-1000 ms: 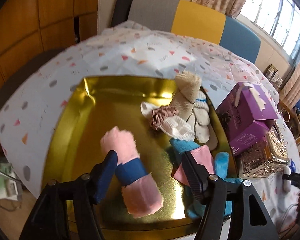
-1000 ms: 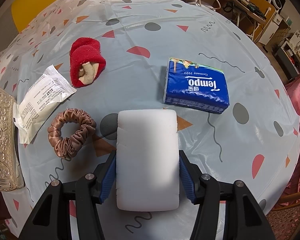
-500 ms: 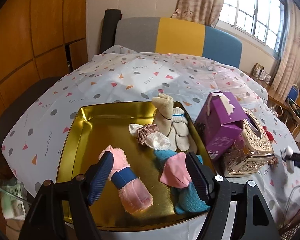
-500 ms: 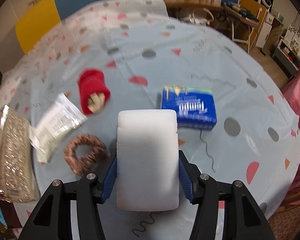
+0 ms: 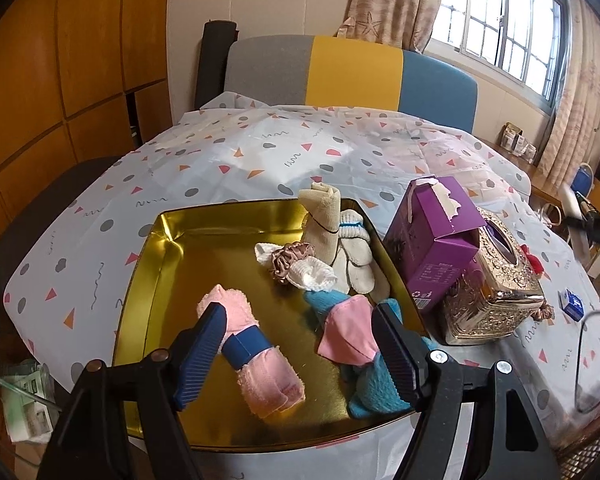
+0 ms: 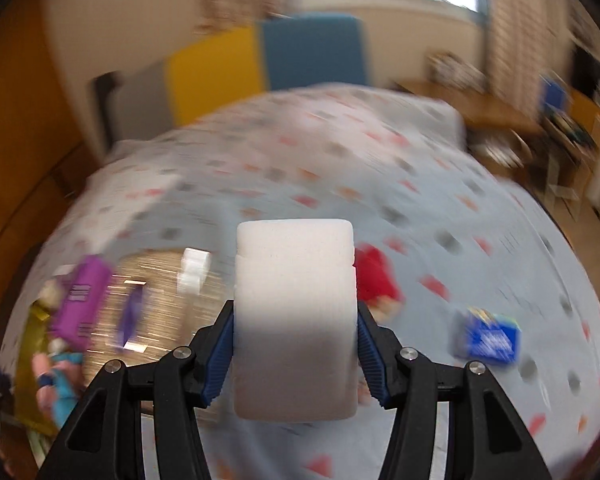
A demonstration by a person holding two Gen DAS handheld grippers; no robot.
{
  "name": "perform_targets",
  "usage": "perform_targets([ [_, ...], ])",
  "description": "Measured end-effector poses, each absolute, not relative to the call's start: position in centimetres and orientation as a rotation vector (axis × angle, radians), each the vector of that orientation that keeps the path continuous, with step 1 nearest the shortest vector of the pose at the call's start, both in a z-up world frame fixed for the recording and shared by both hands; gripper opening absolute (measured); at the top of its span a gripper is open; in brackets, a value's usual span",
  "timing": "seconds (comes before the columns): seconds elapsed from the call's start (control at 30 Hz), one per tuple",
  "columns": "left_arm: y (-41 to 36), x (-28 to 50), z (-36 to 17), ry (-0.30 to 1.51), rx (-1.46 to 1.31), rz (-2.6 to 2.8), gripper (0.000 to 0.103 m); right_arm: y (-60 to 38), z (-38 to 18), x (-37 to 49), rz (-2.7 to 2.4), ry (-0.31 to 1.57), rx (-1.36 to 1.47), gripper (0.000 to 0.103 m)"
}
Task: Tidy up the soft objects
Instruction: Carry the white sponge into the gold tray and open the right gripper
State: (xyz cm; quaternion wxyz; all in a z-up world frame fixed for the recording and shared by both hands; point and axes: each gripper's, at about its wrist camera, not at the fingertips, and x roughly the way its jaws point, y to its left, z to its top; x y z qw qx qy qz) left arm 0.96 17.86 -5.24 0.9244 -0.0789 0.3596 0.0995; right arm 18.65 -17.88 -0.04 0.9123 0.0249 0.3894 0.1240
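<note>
A gold tray [image 5: 152, 264] on the patterned table holds soft things: a pink rolled towel with a blue band [image 5: 256, 356], a pink and blue cloth [image 5: 352, 332], a brown scrunchie [image 5: 290, 258], and beige and white socks [image 5: 332, 232]. My left gripper [image 5: 300, 354] is open and empty, held above the tray's near edge. My right gripper [image 6: 296, 354] is shut on a white sponge block [image 6: 296, 316] and holds it above the table. The right wrist view is blurred; a red rolled cloth [image 6: 376, 276] lies beyond the sponge.
A purple box [image 5: 436, 236] and an ornate gold tissue box [image 5: 500, 288] stand right of the tray. A blue tissue pack [image 6: 488, 338] lies on the table at right. A grey, yellow and blue seat back [image 5: 348, 68] stands behind the table.
My right gripper has lifted and swung left with the sponge, so its view now faces the tray side. My left gripper has pulled back and up from the tray, still open.
</note>
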Motion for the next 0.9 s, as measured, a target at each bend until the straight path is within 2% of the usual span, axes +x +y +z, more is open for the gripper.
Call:
perform_targets([
  [0.13, 18.6, 0.6, -5.2, 0.732, -0.172, 0.225, 0.076, -9.8, 2.6, 17.7, 0.457, 0.764, -0.048, 0.056],
  [0.27, 19.8, 0.1, -5.0, 0.722, -0.187, 0.258, 0.076, -1.7, 2.6, 16.3, 0.628, 0.788, -0.147, 0.056],
  [0.5, 22.6, -1.3, -4.6, 0.692, -0.213, 0.341, 0.076, 8.0, -1.5, 12.9, 0.818, 0.88, -0.26, 0.056],
  [0.9, 24.6, -2.0, -4.9, 0.69, -0.242, 0.386, 0.076, 12.2, -9.7, 10.2, 0.833, 1.063, -0.363, 0.057],
])
